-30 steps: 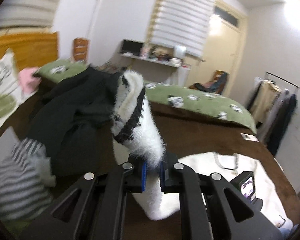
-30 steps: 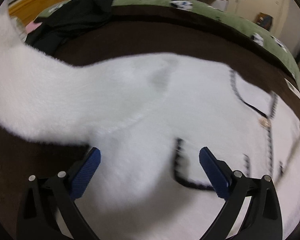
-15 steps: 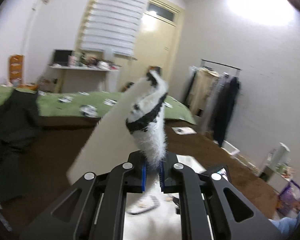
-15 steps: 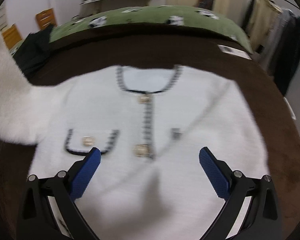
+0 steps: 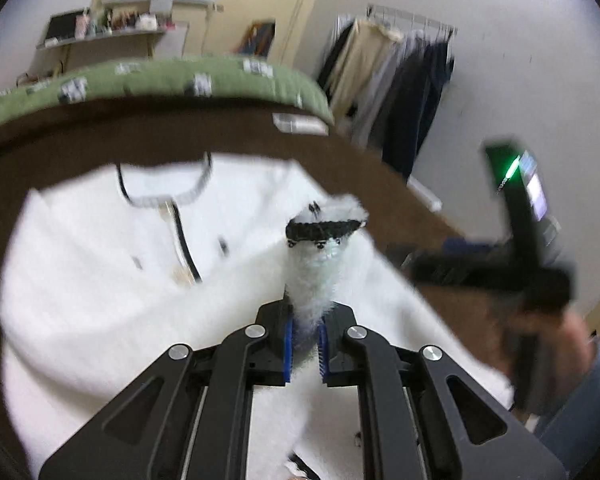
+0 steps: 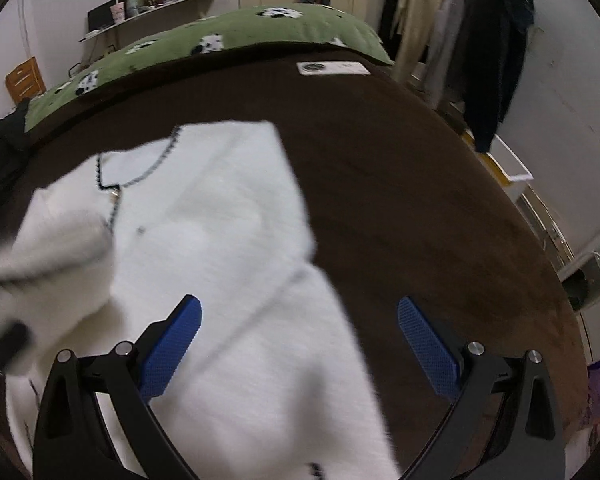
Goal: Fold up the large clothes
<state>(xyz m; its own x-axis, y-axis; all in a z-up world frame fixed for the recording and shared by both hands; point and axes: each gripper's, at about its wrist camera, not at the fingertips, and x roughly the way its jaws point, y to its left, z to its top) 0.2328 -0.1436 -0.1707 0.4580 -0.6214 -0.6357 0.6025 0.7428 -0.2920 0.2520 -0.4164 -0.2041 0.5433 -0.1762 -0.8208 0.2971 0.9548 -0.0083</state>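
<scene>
My left gripper (image 5: 304, 346) was clamped tight on the black-trimmed cuff (image 5: 324, 230) of the fluffy white cardigan's sleeve, holding it above the cardigan (image 5: 100, 280). My right gripper (image 6: 300, 340) stood wide open and empty over the garment, which lay flat on the dark brown bedspread (image 6: 420, 200). Beyond lay a green patterned quilt (image 6: 260, 28) and a rack of hanging clothes (image 6: 480, 40).

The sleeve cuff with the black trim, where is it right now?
In the left wrist view the cuff stands center frame, pinched in the left gripper, above the white cardigan spread on the brown bed cover.
</scene>
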